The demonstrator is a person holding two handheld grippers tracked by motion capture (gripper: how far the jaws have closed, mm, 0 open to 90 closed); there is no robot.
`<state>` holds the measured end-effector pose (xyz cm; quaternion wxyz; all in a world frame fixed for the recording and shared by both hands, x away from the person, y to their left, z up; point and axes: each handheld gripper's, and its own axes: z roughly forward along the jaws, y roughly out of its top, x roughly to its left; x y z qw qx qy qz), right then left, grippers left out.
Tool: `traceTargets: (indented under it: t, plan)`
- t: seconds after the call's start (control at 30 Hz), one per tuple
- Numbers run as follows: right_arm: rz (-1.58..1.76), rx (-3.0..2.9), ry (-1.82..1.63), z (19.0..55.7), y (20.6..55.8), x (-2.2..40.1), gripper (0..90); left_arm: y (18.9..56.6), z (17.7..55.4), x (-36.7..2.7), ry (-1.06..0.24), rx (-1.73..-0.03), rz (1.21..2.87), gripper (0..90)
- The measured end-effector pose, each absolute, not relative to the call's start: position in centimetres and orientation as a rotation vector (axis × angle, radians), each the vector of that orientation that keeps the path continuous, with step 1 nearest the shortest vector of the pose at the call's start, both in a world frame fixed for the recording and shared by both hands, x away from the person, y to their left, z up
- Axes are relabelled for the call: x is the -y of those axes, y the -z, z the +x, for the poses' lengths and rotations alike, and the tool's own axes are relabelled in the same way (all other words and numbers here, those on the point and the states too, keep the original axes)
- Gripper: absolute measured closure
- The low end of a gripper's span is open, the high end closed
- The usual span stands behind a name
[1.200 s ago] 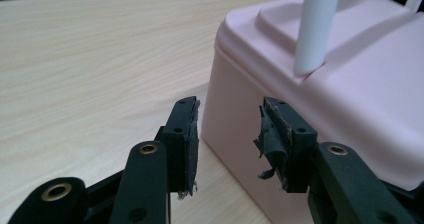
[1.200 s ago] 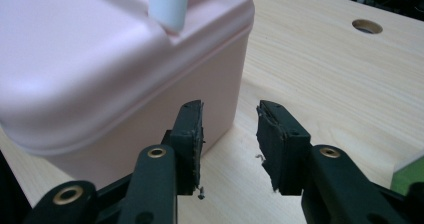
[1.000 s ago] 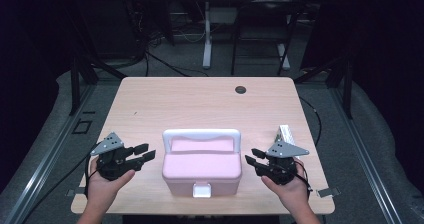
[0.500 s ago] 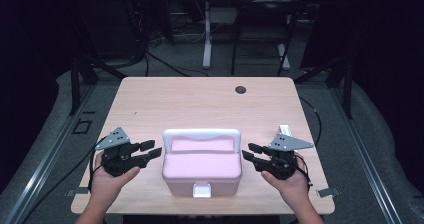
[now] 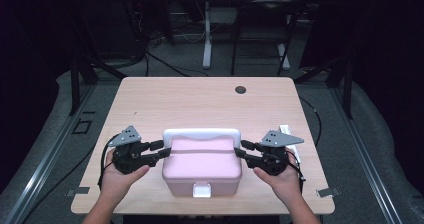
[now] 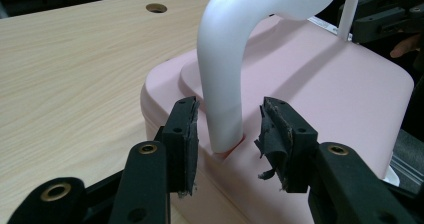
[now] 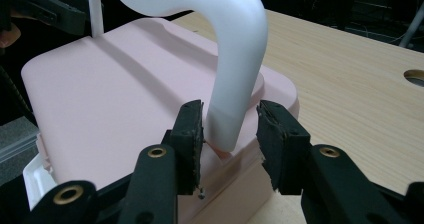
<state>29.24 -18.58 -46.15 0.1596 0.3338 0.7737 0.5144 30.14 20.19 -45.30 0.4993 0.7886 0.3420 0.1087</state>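
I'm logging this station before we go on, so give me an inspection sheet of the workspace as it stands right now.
Surface: light wooden table, round cable hole near the far edge.
Job's things: pink box, lid closed, white latch at the front, white handle standing up.
Clutter: nothing seen on the table.
Grippers: left gripper open, jaws either side of the handle's left leg, pads clear of it; right gripper open, straddling the right leg the same way.
Cables: black cables on the floor behind the table.
Surroundings: dark room, grey floor, white table leg behind.
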Motion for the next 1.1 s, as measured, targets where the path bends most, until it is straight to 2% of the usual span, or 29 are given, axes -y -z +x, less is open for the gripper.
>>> traceTargets:
  t: [0.33,0.63,1.1]
  plan:
    - [0.941,-2.209,-1.503,29.61,46.40,18.12,68.9,45.58,30.31,-19.89,-0.287,-0.832,1.916,70.2]
    - [0.925,-2.216,-1.490,29.62,46.25,17.95,72.5,45.46,30.21,-20.02,-0.277,-0.816,1.914,73.6]
    - [0.925,-2.229,-1.496,29.69,46.12,18.07,73.8,45.36,30.11,-19.89,-0.286,-0.813,1.921,73.9]
